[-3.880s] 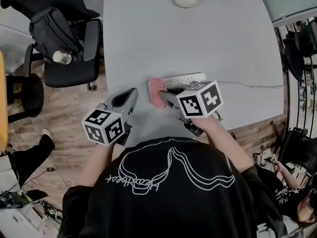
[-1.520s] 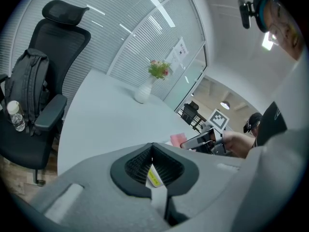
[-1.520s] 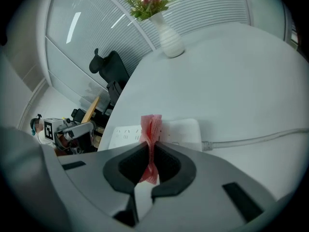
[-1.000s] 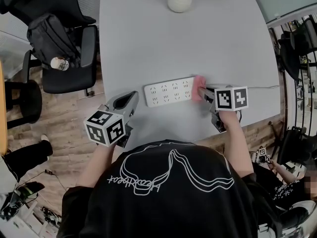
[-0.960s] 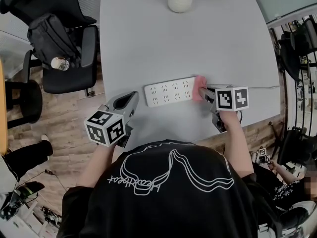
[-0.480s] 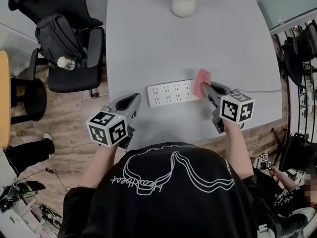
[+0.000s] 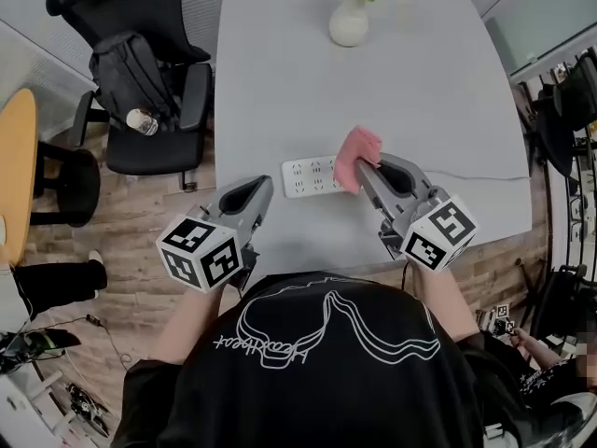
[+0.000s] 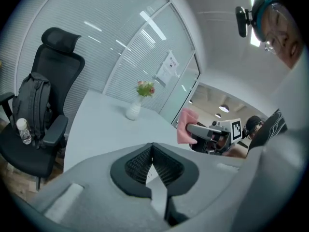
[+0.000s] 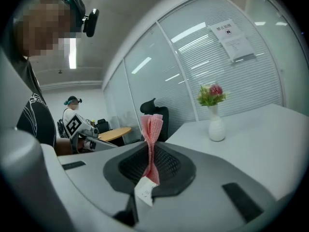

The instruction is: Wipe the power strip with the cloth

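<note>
Though plain pink overhead, cloth (image 7: 356, 147) white-tagged in right hand-held gripper (image 9: 150, 162).

Grey table (image 7: 448, 91) filling upper centre, 1 white vase (image 7: 349, 28) at its top edge. Wood-plank floor (image 7: 103, 227) at left; 1 black office chair (image 7: 154, 147) with backpack (image 7: 131, 63) upper left. Blind-covered glass walls (image 9: 231, 76).

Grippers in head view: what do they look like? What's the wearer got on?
Left gripper and right gripper: matching light grey moulded shells, black ribbed pads, each with a white cube bearing black square markers. Person wears a black short-sleeved T-shirt with a white line drawing.
</note>
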Available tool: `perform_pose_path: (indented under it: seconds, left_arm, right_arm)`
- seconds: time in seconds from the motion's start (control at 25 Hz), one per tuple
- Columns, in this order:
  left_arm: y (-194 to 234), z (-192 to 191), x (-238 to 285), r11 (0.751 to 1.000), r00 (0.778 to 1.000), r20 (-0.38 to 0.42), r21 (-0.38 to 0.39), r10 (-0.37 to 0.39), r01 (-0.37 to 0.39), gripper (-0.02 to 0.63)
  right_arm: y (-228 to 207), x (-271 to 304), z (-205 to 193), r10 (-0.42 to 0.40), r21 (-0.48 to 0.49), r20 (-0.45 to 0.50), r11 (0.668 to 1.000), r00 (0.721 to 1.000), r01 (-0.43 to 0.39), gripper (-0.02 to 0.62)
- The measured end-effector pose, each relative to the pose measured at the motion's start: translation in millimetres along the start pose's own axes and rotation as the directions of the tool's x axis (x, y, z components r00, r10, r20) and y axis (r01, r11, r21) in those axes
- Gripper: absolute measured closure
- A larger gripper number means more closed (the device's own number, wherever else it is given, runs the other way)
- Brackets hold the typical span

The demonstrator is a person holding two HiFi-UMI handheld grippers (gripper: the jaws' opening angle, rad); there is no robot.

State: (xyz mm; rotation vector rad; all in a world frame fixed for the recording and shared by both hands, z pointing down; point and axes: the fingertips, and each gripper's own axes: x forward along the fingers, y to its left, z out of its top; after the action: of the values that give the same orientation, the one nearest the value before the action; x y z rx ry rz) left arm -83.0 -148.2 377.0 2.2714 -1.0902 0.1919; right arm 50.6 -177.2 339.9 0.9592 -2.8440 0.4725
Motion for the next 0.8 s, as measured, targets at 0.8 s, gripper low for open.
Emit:
perform_pose_path:
  seconds: [0.8]
  left_arm:
    - [-83, 20, -78, 0.985, 0.988, 0.156, 0.173, 0.002, -0.029, 0.595]
  right_arm:
    - [95, -37, 16, 0.146, -0.046, 0.048, 0.989, 0.988, -0.144, 0.565]
